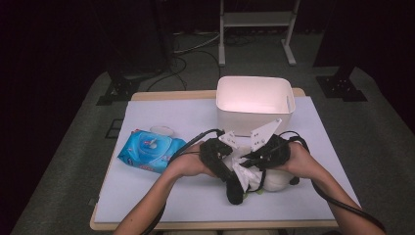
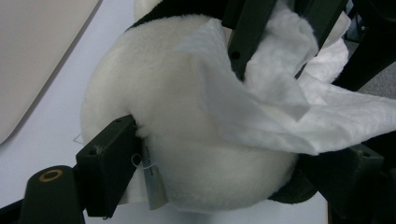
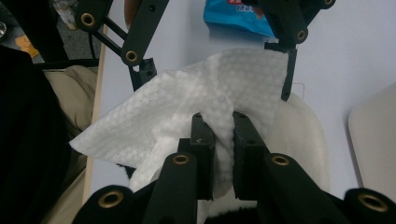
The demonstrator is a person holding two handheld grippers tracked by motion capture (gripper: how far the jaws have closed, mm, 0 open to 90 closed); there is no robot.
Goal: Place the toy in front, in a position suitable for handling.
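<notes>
A white plush toy (image 1: 276, 182) with black parts lies near the table's front edge. My left gripper (image 1: 240, 185) reaches in from the left, and its wide-set jaws press into both sides of the plush toy's white body (image 2: 187, 154). My right gripper (image 1: 254, 165) comes from the right and is shut on a crumpled white wet wipe (image 1: 247, 176). The wipe (image 2: 275, 102) drapes over the top of the plush. In the right gripper view the wipe (image 3: 187, 107) fans out from my pinched jaws (image 3: 219, 135), with the left gripper's fingers (image 3: 286, 74) beyond it.
A blue pack of wet wipes (image 1: 149, 149) lies at the left on the white table cover (image 1: 195, 196), with a small white lid-like thing (image 1: 161, 130) behind it. An open white bin (image 1: 254, 100) stands just behind the grippers. A person's forearms enter from the bottom edge.
</notes>
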